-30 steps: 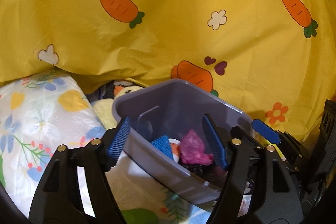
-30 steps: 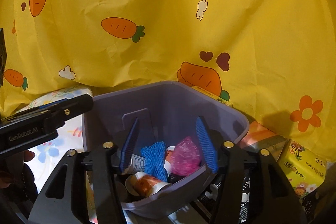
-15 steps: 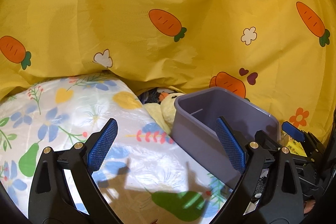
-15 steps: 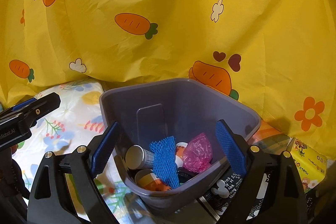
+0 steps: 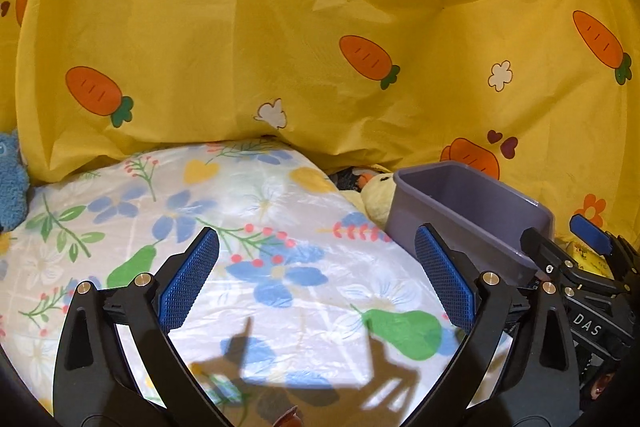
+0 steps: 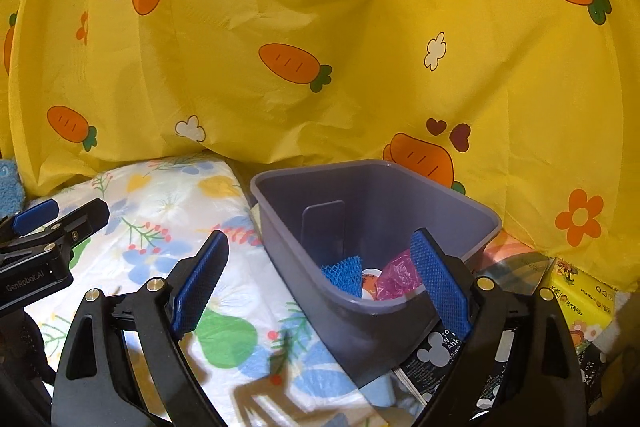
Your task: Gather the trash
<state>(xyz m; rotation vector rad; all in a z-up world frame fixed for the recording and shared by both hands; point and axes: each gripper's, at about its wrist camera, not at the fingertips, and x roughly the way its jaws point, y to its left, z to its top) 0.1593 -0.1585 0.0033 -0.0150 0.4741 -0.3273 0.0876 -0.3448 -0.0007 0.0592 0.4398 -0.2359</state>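
White floral plastic sheet [image 5: 280,211], yellow carrot-print cloth backdrop [image 5: 320,47], grey-purple plastic bin [image 6: 372,227] holding trash, left gripper [image 5: 316,267] and right gripper [image 6: 320,267] both released, nothing between jaws.

You are looking at a desk covered by a glossy white floral cloth [image 5: 256,227], printed with blue flowers and green pears. Take the purple bin [image 6: 384,227] as your landmark: it stands on the cloth's right edge. Just left of the bin, behind the cloth, a pale yellow plush toy [image 5: 376,197] lies against it. Far left of the bin sits a blue fuzzy toy [image 5: 12,187]. Right of the bin lies a yellow printed packet [image 6: 580,297]; in front of it, a black printed pack [image 6: 444,347].
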